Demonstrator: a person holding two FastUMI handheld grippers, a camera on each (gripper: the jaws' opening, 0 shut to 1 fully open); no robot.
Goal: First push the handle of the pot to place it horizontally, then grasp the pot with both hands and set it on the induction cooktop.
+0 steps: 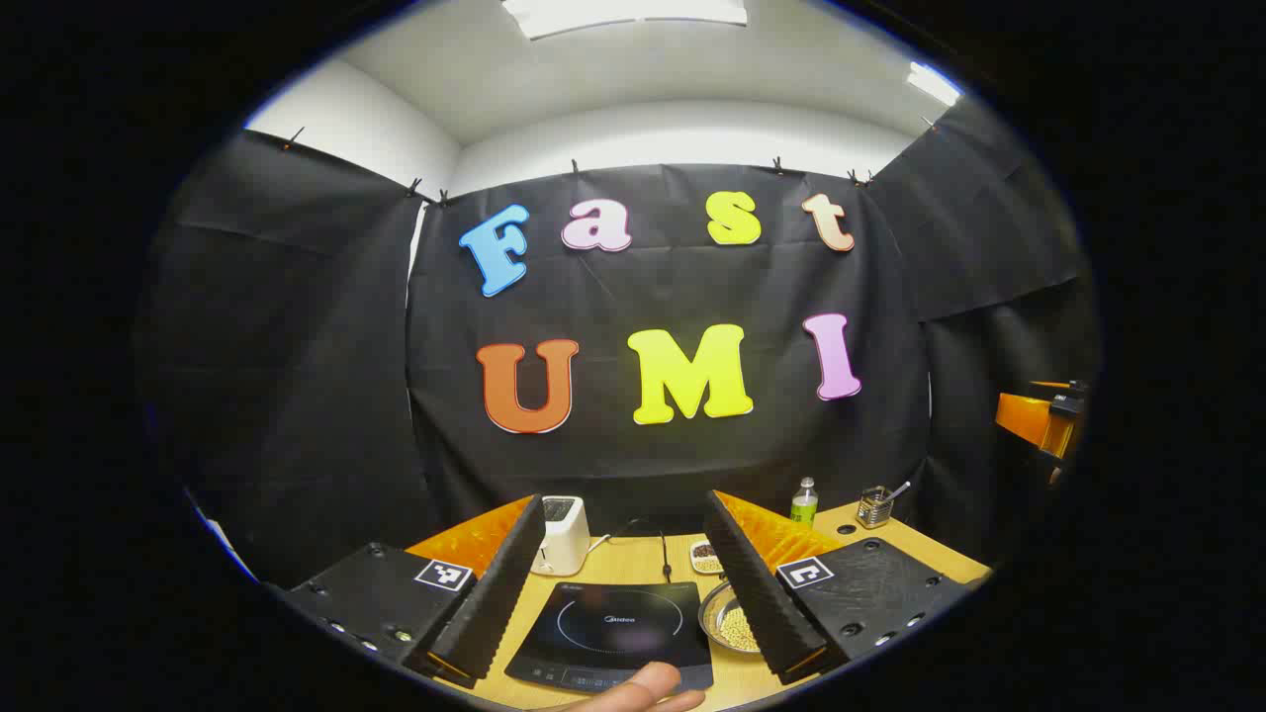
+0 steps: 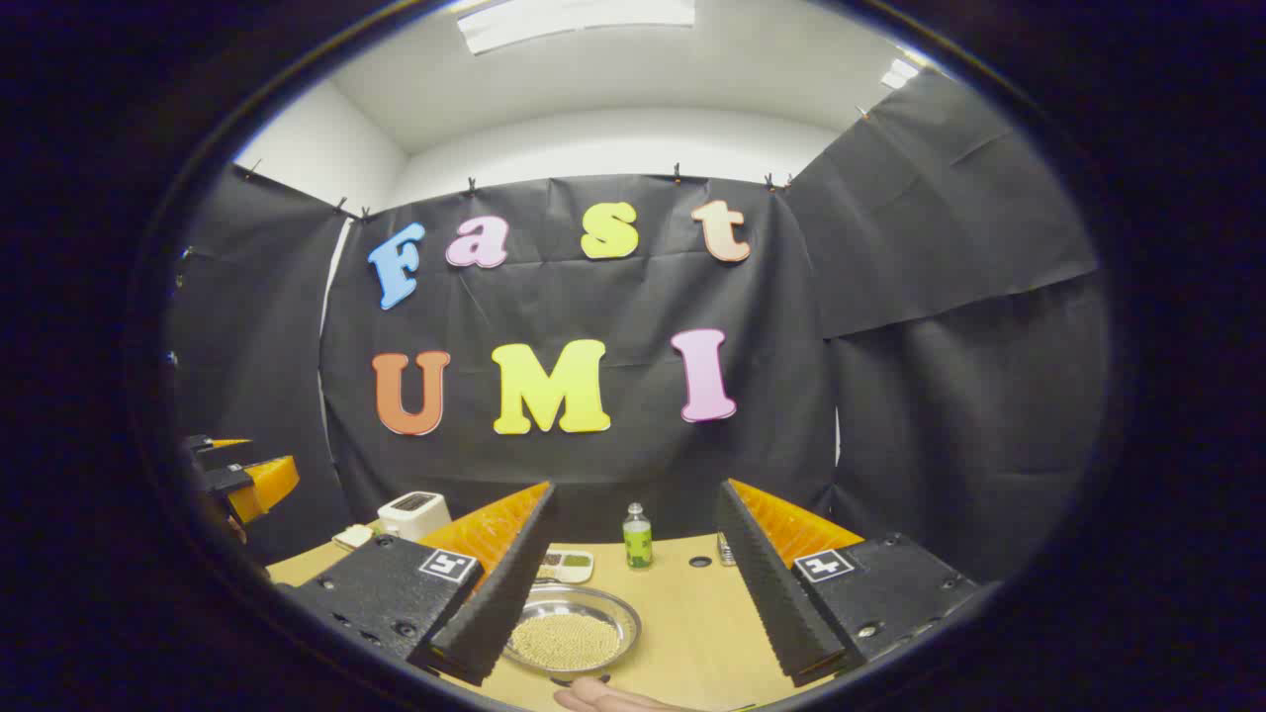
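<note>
Left gripper [image 1: 623, 593]: jaws wide, holding nothing, raised over the table [image 1: 633, 564]. Between its fingers lies the black cooktop [image 1: 613, 633], flat on the table, with a fingertip [image 1: 643, 689] at its near edge. Toaster [image 1: 562, 534] behind it; steel dish of pale beans [image 1: 730, 623] just right of it; green bottle [image 1: 804, 502] and what may be a utensil cup [image 1: 875, 506] farther back. Right gripper [image 2: 633, 593]: jaws wide, empty, above the same dish.
</note>
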